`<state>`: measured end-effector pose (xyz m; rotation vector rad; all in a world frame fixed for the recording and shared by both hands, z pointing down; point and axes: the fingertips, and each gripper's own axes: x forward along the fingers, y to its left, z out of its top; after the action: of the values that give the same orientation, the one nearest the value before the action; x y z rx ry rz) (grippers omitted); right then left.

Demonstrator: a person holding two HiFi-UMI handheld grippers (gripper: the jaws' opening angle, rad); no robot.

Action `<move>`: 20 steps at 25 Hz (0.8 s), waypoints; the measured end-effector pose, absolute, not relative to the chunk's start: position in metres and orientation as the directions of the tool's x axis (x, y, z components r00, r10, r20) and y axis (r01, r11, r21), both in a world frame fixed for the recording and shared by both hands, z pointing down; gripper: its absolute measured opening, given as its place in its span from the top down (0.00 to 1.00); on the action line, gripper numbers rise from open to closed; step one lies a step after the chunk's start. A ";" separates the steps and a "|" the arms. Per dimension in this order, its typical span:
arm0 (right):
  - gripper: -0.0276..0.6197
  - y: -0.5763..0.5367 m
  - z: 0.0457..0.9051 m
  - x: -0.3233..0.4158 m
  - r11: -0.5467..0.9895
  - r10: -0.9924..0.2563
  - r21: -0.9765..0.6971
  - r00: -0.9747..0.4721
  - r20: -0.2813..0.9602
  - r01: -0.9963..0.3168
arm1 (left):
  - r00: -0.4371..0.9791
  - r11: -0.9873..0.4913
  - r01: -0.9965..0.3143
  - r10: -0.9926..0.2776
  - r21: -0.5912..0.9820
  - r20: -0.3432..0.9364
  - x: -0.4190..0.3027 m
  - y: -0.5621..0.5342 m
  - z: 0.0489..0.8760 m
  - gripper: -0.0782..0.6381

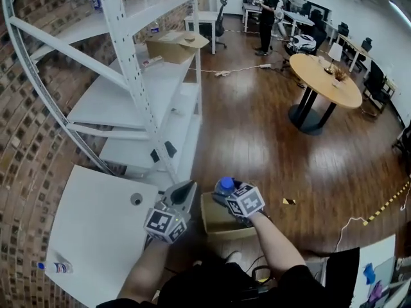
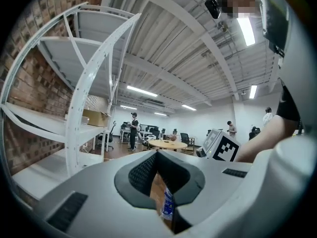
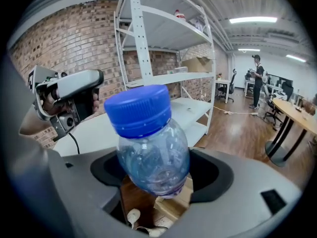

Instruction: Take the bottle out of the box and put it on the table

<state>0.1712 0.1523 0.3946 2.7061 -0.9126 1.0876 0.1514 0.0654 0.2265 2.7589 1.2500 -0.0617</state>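
Observation:
A clear plastic bottle (image 3: 151,155) with a blue cap (image 3: 137,109) is held in my right gripper (image 3: 156,180), whose jaws are shut on its body. In the head view the bottle (image 1: 224,186) hangs cap up over the open cardboard box (image 1: 217,221) on the floor. My left gripper (image 1: 185,192) is just left of it, over the white table's (image 1: 96,230) right edge, with its jaws shut and nothing in them. In the left gripper view the left gripper (image 2: 158,182) points out into the room, and the right gripper's marker cube (image 2: 220,146) shows beyond it.
A second small bottle (image 1: 54,267) lies at the table's near left. A white metal shelf rack (image 1: 138,76) stands behind the table with a cardboard box (image 1: 173,43) on it. A round wooden table (image 1: 324,79) and a person (image 1: 266,15) are farther off.

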 end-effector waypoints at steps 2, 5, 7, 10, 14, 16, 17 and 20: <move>0.38 0.127 0.387 0.175 -0.788 -0.524 -0.125 0.552 0.649 -0.602 | 0.695 -0.691 0.719 0.714 0.073 -0.091 0.151 0.042 0.220 0.90; 0.38 0.080 0.380 0.181 -0.723 -0.583 -0.117 0.511 0.631 -0.681 | 0.756 -0.754 0.654 0.649 0.055 -0.088 0.150 0.002 0.211 0.90; 0.38 0.049 0.375 0.188 -0.671 -0.627 -0.119 0.474 0.618 -0.732 | 0.798 -0.799 0.600 0.595 0.037 -0.094 0.150 -0.026 0.206 0.90; 0.38 0.002 0.373 0.194 -0.577 -0.679 -0.118 0.395 0.619 -0.808 | 0.870 -0.874 0.485 0.480 0.019 -0.117 0.145 -0.072 0.200 0.90; 0.38 -0.060 0.365 0.199 -0.436 -0.730 -0.102 0.286 0.621 -0.894 | 0.944 -0.949 0.312 0.306 0.031 -0.125 0.128 -0.134 0.196 0.90; 0.38 -0.099 0.360 0.198 -0.333 -0.759 -0.097 0.206 0.618 -0.938 | 0.973 -0.981 0.191 0.184 0.037 -0.137 0.114 -0.169 0.194 0.90; 0.38 -0.118 0.357 0.196 -0.278 -0.772 -0.094 0.164 0.614 -0.956 | 0.982 -0.991 0.129 0.122 0.039 -0.141 0.106 -0.185 0.193 0.90; 0.38 -0.168 0.349 0.189 -0.151 -0.795 -0.088 0.068 0.603 -0.985 | 0.989 -0.999 -0.017 -0.023 0.039 -0.144 0.083 -0.221 0.191 0.90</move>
<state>0.1894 -0.1679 0.3490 2.0091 -1.7762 0.7625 0.0832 -0.2207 0.1912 3.0960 -0.0313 -0.2250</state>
